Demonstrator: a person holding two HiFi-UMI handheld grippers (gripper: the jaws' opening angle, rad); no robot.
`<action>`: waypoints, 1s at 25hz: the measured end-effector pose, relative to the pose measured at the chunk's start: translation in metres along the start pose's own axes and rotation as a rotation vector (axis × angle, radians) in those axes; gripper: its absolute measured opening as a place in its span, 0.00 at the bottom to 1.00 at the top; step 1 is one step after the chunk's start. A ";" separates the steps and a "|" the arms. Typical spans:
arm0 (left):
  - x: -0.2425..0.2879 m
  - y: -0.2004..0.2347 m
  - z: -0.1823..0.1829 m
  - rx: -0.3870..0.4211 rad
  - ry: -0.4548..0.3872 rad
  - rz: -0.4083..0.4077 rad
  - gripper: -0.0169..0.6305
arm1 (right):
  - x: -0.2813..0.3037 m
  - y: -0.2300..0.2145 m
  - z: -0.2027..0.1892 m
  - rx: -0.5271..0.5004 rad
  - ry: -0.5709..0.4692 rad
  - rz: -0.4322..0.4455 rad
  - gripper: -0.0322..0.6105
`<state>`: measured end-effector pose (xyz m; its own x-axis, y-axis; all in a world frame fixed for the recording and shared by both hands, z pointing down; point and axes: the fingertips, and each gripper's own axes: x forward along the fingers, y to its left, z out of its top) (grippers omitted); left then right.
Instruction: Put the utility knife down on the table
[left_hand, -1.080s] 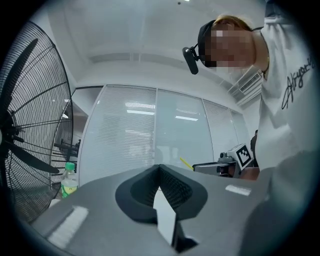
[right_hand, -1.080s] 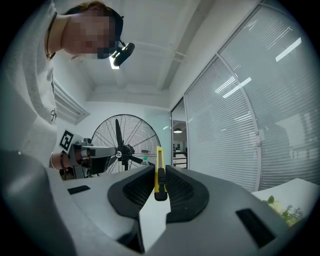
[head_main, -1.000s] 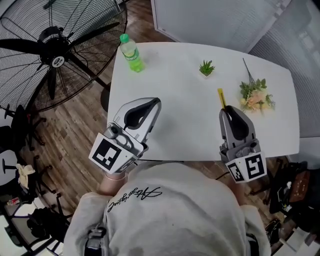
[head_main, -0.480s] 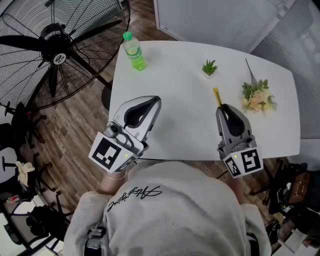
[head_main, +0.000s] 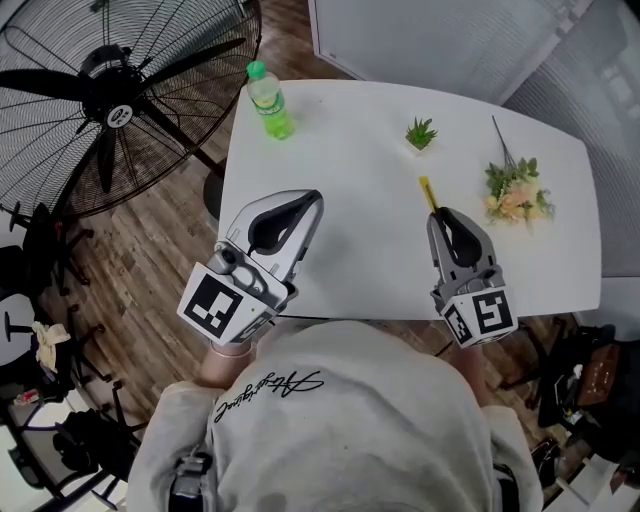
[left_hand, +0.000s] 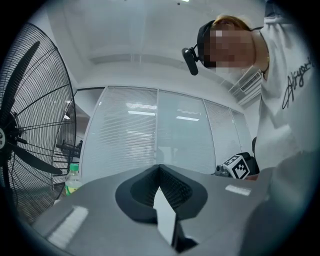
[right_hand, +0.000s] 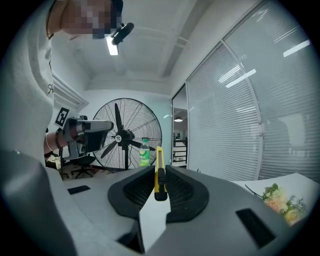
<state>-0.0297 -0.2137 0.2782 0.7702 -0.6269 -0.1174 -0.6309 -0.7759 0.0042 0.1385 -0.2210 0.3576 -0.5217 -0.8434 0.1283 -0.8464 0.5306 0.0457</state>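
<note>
1. Right hand-held gripper clamps the slim yellow plastic utility knife, tip poking forward, over the white rounded worktop.
2. We judge: opening too high lets it bounce or skid toward the pink flower sprig.

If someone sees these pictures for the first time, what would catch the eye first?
Probably the yellow knife, clamped between the jaws of the right gripper and sticking out forward over the white table. Next, the big black fan on the floor left of the table, and the green bottle on the table's far left corner.
</note>
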 end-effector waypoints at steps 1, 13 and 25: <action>0.000 -0.001 0.000 0.000 0.000 0.000 0.03 | 0.000 0.000 -0.003 0.000 0.007 0.000 0.16; 0.001 0.003 -0.002 0.003 0.005 -0.006 0.02 | 0.013 -0.003 -0.036 0.004 0.079 -0.001 0.16; 0.002 0.001 -0.003 0.005 0.014 -0.013 0.03 | 0.020 -0.004 -0.063 -0.004 0.152 0.004 0.16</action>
<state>-0.0286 -0.2163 0.2808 0.7793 -0.6180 -0.1034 -0.6216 -0.7834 -0.0025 0.1383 -0.2343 0.4225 -0.5030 -0.8186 0.2772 -0.8436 0.5348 0.0483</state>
